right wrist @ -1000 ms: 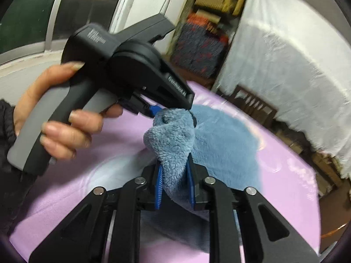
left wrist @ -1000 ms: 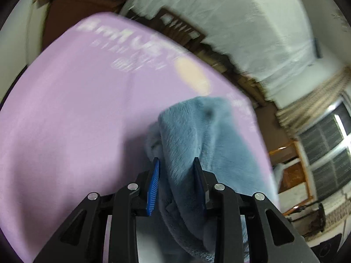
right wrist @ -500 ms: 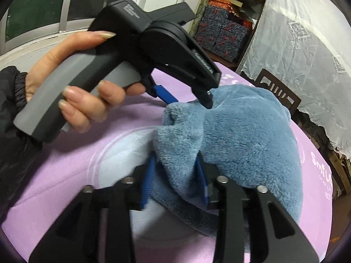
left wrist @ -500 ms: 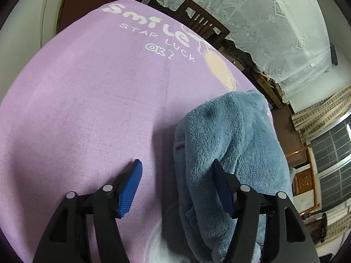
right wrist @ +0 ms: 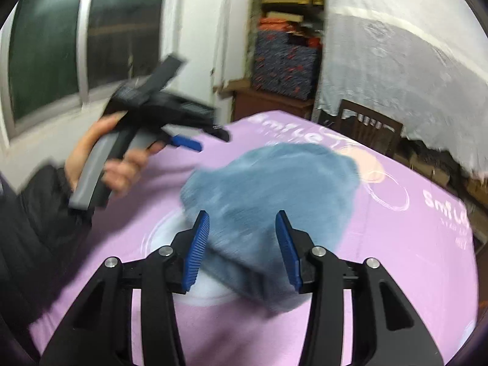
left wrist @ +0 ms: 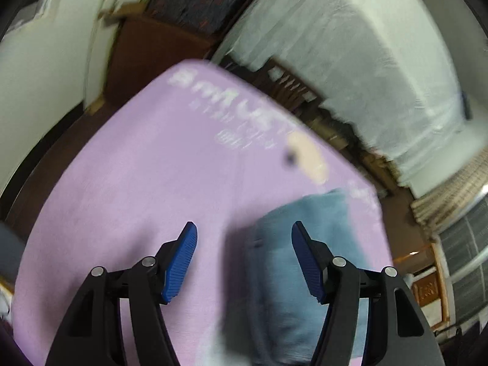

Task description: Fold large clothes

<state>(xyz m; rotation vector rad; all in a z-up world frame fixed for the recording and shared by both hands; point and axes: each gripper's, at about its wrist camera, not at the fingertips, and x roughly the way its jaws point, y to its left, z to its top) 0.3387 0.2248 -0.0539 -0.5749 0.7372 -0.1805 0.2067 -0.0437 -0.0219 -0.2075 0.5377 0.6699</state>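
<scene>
Both grippers spread wide, gripping nothing. Left gripper [left wrist: 244, 257] raised above the purple tablecloth [left wrist: 146, 189], blue pads [left wrist: 180, 262] parted, nothing between them but cloth and the blurred edge of the blue fleece garment [left wrist: 308, 274] below and to the right. Right gripper [right wrist: 242, 248] likewise splayed, hovering just over the near edge of the folded fleece [right wrist: 268, 195], not touching it as far as can be told. Garment lying in a thick folded bundle on the tablecloth [right wrist: 396, 259], near its middle. Left hand [right wrist: 119, 164] and its tool seen at the left of the right wrist view, lifted clear of the fleece, motion-blurred. Wooden chair [right wrist: 369, 128] beyond the table's far edge.
</scene>
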